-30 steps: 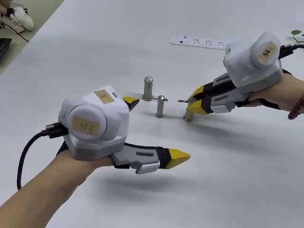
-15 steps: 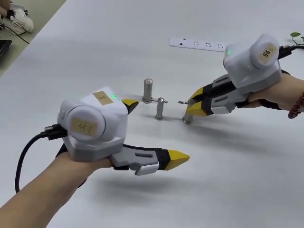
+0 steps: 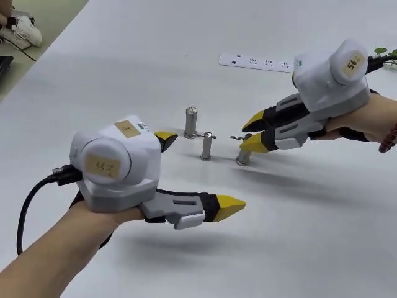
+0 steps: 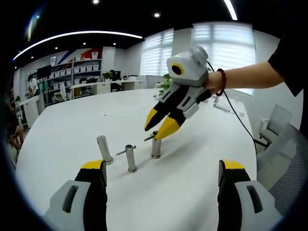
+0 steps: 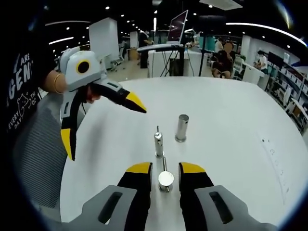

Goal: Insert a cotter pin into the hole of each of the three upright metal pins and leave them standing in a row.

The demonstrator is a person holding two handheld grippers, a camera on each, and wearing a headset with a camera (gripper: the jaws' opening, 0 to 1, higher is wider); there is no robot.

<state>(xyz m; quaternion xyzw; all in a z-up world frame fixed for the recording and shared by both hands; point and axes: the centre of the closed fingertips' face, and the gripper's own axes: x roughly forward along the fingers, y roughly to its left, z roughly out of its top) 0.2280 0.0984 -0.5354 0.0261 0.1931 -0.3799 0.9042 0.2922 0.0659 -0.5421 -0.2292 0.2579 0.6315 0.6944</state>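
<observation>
- The bench (image 3: 298,236) is a broad, plain white top.
- Three short metal pins stand upright on it in a slanting row, out in front of the left tool (image 3: 201,169) and within the span of its wide-spread jaws in the left gripper view.
- The first pin (image 3: 243,155) stands right under the tips of the right tool (image 3: 247,136). In the right gripper view its round top sits between the parted jaws. A thin cotter pin (image 4: 148,138) pokes sideways from near its top.
- The middle pin (image 3: 207,146) stands just beyond the first, away from the right tool, with a second cotter pin (image 4: 120,152) through it.
- The last pin (image 3: 191,121) stands farthest from the right tool.
- A white power strip (image 3: 256,61) lies flat, well beyond both tools.
</observation>
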